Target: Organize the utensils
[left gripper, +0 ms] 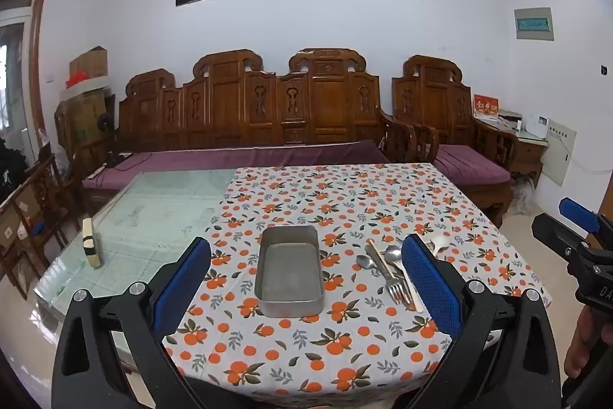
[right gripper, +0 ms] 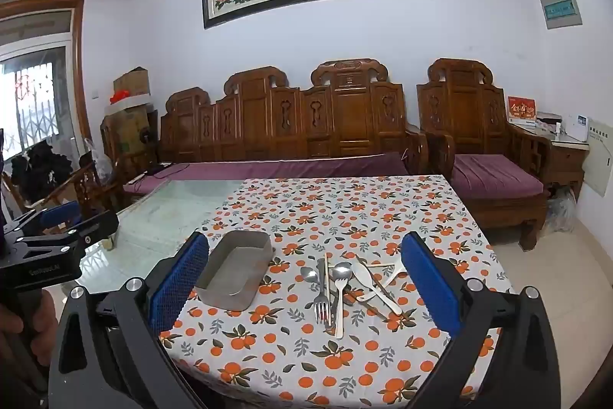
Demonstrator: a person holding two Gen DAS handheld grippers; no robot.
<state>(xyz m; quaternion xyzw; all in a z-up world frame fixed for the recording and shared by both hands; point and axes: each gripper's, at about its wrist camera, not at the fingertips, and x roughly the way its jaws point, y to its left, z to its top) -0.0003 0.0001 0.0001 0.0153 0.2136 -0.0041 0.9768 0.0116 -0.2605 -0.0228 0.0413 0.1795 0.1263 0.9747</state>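
A heap of utensils, comprising forks, spoons and chopsticks, is shown near the right edge of the orange-print tablecloth, beside an empty metal tray lying nearer its left edge. The left gripper and right gripper are held spread apart above the near edge, nothing grasped.
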